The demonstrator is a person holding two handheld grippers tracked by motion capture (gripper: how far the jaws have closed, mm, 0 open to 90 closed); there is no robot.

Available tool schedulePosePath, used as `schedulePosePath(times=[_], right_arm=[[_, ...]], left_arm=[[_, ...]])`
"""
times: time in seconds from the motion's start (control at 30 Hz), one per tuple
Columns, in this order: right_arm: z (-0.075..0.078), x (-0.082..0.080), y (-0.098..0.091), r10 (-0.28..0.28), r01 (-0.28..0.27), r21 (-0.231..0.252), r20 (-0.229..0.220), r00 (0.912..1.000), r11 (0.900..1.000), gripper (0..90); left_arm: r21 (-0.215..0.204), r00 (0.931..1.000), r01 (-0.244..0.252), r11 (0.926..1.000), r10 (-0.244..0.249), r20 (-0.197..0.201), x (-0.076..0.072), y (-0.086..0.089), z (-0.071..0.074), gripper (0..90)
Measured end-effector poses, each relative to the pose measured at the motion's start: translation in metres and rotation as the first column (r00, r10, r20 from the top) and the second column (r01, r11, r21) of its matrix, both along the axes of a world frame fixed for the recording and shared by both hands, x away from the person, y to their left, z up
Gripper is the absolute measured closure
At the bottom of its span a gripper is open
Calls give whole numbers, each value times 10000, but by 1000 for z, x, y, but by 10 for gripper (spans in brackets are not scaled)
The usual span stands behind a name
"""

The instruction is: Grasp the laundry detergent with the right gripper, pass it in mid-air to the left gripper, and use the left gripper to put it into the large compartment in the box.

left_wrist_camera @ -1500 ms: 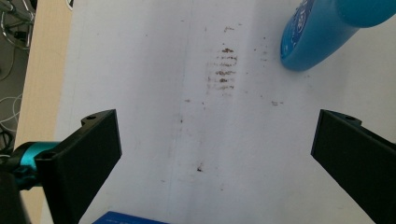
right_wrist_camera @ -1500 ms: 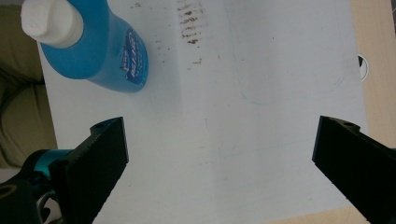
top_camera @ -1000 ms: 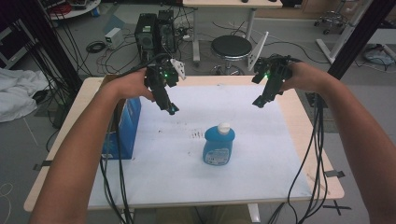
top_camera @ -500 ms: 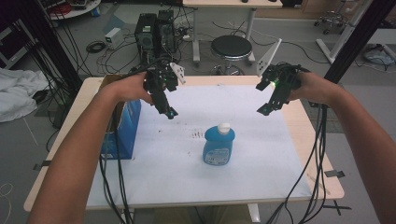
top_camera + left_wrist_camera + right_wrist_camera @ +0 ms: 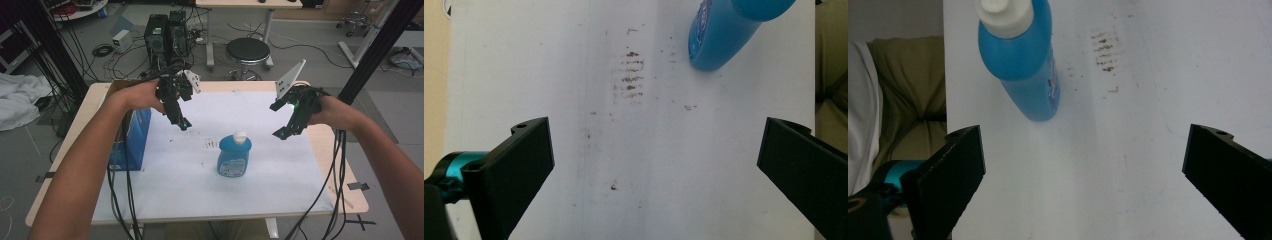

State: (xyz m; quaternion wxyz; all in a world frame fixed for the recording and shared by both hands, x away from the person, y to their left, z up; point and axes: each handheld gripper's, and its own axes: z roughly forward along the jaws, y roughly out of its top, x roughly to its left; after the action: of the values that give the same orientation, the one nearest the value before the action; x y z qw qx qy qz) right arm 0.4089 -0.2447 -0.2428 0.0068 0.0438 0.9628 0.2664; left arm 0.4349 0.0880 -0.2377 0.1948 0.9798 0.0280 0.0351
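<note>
Hovering wide open, empty: left gripper (image 5: 183,124), right gripper (image 5: 281,134); risk of toppling upright blue plastic bottle (image 5: 234,156) by off-centre approach.

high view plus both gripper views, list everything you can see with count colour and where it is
blue plastic bottle with white cap: 1, blue and white, upright near the middle of the sheet
white paper sheet: 1, white with a patch of dark smudges, covering most of the table top
light wooden table: 1, beige, under the sheet
blue cardboard box: 1, blue, open top, left edge of the table
round black stool: 1, black seat, on the floor beyond the table
black computer towers: 2, black, on the floor beyond the table
white cloth: 1, white, on the floor at far left
left gripper: 1, black, jaws open, held above the sheet left of the bottle
right gripper: 1, black, jaws open, held right of the bottle
forearms: 2, reaching in from the bottom
</note>
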Motion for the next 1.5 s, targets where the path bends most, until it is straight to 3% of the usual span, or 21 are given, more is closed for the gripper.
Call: schedulePosePath(times=[0.53,0.73,1.07,1.13,1.3,1.5], right_arm=[[-30,-19,0,72,-37,960,-365,9993,9954,25],[-44,-30,-2,-11,47,1641,-217,9998,9864,25],[-57,-39,-4,-10,44,1950,-172,9999,9808,25],[-61,-41,-7,-101,150,2241,-230,9997,9745,25],[-68,-45,-11,-173,250,2387,-342,9993,9708,24],[-78,-50,-13,-318,391,2784,-307,9990,9597,25]], left_arm=[[50,9999,-84,10000,85,-110,0,3,-8,16],[5,9999,-99,10000,99,-137,0,3,-8,16],[-37,9999,-100,9999,100,-122,-2,3,-11,16],[-14,9999,-89,10000,89,-132,-2,3,-12,17],[37,9999,-116,9999,117,-123,-2,3,-13,16],[32,9999,-136,9999,136,-106,-2,2,-14,17]])
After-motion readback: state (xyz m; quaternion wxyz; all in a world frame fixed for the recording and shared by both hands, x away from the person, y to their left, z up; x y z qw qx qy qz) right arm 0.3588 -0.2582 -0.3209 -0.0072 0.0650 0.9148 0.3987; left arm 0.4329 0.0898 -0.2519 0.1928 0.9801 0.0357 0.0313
